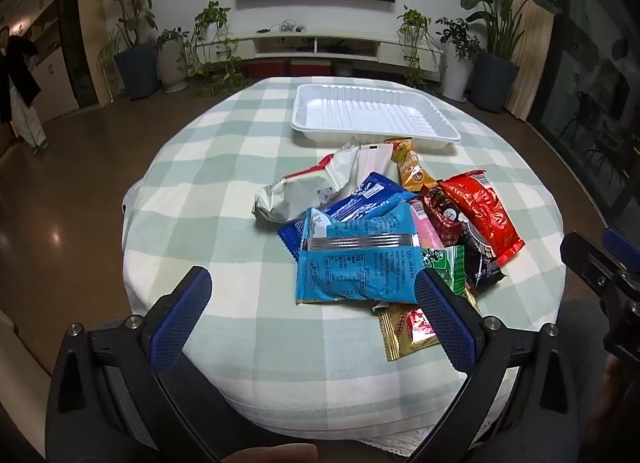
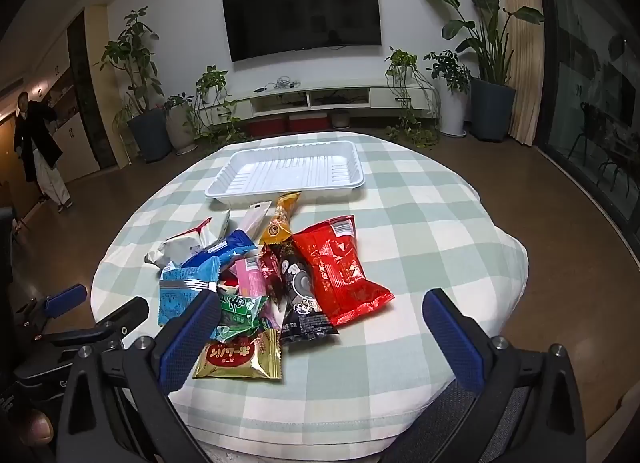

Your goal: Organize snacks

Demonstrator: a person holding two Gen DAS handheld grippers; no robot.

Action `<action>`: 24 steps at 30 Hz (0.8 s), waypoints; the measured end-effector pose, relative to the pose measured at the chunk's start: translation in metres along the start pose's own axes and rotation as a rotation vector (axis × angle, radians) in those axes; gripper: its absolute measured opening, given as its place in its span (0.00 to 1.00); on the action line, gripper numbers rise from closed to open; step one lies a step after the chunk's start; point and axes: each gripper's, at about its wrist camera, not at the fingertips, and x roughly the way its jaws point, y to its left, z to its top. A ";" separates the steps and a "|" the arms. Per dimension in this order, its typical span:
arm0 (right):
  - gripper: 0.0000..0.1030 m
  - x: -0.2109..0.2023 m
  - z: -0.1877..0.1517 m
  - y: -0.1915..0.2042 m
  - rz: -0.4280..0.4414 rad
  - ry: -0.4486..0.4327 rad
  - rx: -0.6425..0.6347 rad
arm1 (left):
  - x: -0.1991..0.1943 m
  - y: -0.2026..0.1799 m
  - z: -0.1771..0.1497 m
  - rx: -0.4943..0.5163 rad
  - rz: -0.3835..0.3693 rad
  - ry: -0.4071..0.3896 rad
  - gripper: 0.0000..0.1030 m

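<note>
A pile of snack packets lies mid-table: a light blue packet (image 1: 360, 263) (image 2: 180, 295), a red bag (image 1: 484, 215) (image 2: 340, 267), a black packet (image 2: 300, 303), a gold packet (image 2: 240, 357) (image 1: 404, 333), a green one (image 2: 236, 315) and a silver bag (image 1: 296, 195). An empty white tray (image 1: 372, 115) (image 2: 288, 173) sits just beyond the pile. My left gripper (image 1: 314, 303) is open and empty, near the light blue packet. My right gripper (image 2: 320, 327) is open and empty, before the gold and black packets.
The round table wears a green-and-white checked cloth (image 1: 224, 167) (image 2: 432, 223). Beyond it stand a TV (image 2: 300, 11), a low TV cabinet (image 2: 320, 97) and potted plants (image 2: 488, 75). A person (image 2: 40, 147) stands at the far left.
</note>
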 end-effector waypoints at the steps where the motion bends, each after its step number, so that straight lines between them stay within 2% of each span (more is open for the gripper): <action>1: 1.00 0.000 0.000 0.000 0.001 -0.002 -0.001 | -0.001 -0.001 0.000 0.002 0.004 -0.004 1.00; 2: 1.00 0.001 0.000 0.000 -0.003 0.005 -0.002 | 0.004 -0.003 0.000 0.001 0.006 0.020 1.00; 8: 1.00 0.002 -0.001 0.000 -0.004 0.008 -0.004 | 0.003 -0.020 0.000 0.020 0.029 0.004 1.00; 10: 1.00 0.002 0.000 0.001 -0.004 0.009 -0.003 | 0.003 0.003 -0.003 -0.016 -0.006 0.019 1.00; 24: 1.00 0.012 -0.003 0.004 -0.042 0.067 -0.012 | 0.007 0.009 0.000 -0.025 0.004 0.014 1.00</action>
